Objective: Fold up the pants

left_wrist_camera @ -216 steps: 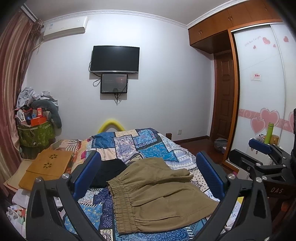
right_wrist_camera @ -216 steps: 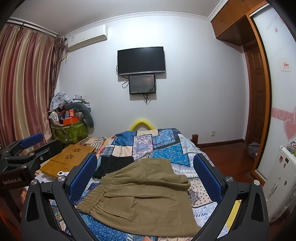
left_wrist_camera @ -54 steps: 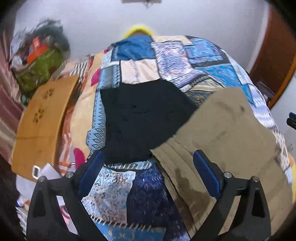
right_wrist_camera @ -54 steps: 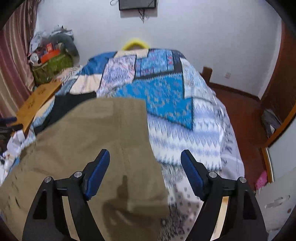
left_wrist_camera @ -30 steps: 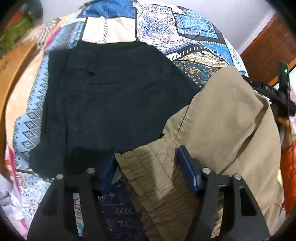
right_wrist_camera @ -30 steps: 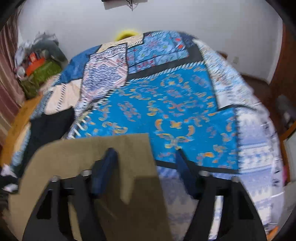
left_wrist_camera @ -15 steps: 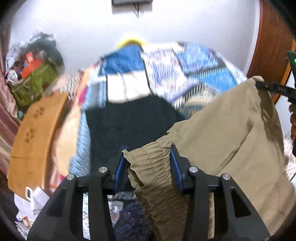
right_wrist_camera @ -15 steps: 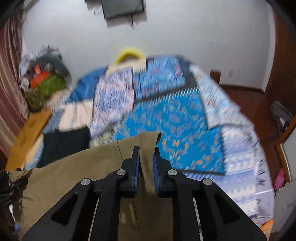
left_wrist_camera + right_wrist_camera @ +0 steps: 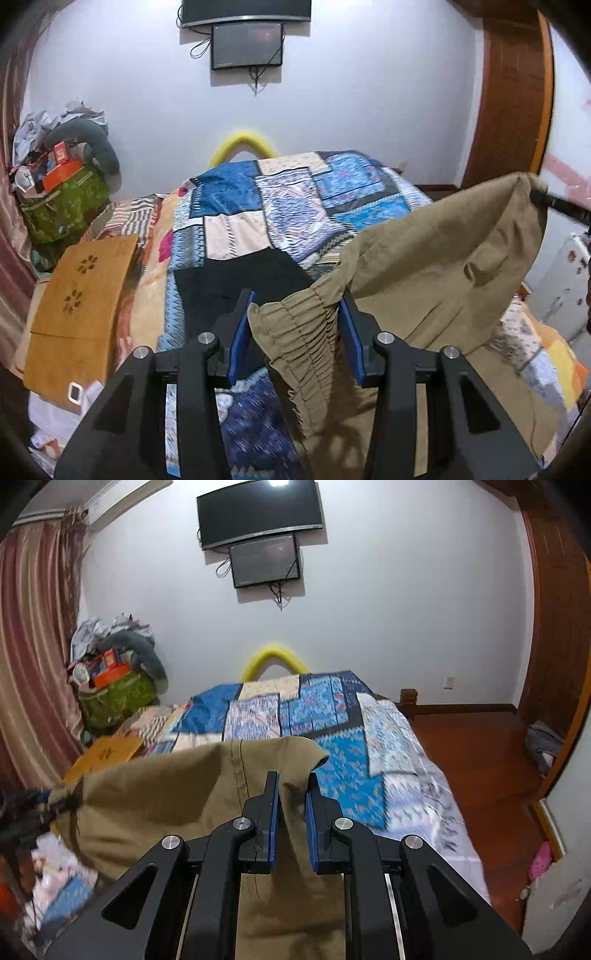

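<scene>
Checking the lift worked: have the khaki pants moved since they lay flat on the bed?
Yes. The khaki pants are up off the quilt, held between left gripper and right gripper.

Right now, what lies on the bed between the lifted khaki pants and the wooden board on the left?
In the left wrist view, dark folded clothing lies on the patchwork quilt between the khaki pants and the wooden board.
</scene>
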`<action>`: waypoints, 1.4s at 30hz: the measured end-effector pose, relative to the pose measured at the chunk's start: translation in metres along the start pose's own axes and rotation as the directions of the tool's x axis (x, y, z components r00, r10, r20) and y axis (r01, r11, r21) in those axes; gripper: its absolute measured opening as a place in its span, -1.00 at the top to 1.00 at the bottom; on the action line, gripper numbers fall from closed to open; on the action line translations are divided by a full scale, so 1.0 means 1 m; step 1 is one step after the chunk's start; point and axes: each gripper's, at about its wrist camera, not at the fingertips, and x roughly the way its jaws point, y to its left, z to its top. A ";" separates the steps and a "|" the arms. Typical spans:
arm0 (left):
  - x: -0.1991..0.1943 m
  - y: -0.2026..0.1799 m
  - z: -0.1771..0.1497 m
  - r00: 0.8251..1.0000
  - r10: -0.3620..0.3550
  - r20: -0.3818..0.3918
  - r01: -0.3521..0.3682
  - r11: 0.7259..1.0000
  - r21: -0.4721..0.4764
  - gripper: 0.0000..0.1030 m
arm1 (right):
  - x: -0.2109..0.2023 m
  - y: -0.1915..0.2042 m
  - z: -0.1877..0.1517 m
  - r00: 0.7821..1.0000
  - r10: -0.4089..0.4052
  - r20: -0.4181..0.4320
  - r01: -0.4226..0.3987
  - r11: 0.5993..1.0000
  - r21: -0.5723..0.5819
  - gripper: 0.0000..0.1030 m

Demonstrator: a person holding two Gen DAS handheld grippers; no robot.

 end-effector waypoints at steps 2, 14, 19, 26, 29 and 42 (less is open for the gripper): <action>-0.011 -0.005 -0.007 1.000 -0.008 -0.003 0.008 1.000 0.009 0.15 | -0.010 -0.004 -0.010 1.000 0.009 -0.029 -0.009 1.000 0.018 0.78; -0.070 -0.033 -0.077 0.996 -0.065 -0.062 0.069 0.996 0.065 0.13 | -0.073 -0.003 -0.107 0.993 0.016 -0.118 -0.007 0.997 0.079 0.78; -0.080 -0.039 -0.110 0.991 -0.067 -0.119 0.076 0.994 0.074 0.13 | -0.085 -0.001 -0.151 0.983 0.019 -0.181 0.001 0.994 0.110 0.77; -0.082 -0.044 -0.153 0.978 -0.041 -0.202 0.059 0.995 0.081 0.12 | -0.090 -0.002 -0.197 0.964 0.024 -0.265 0.020 0.986 0.163 0.67; -0.084 -0.041 -0.164 0.975 -0.034 -0.221 0.050 0.996 0.068 0.06 | -0.097 -0.003 -0.213 0.959 0.015 -0.284 0.039 0.982 0.183 0.66; -0.139 -0.055 -0.130 0.995 0.013 -0.104 0.002 0.990 0.144 -0.47 | -0.152 0.035 -0.193 0.988 -0.013 -0.151 0.025 0.997 0.075 0.09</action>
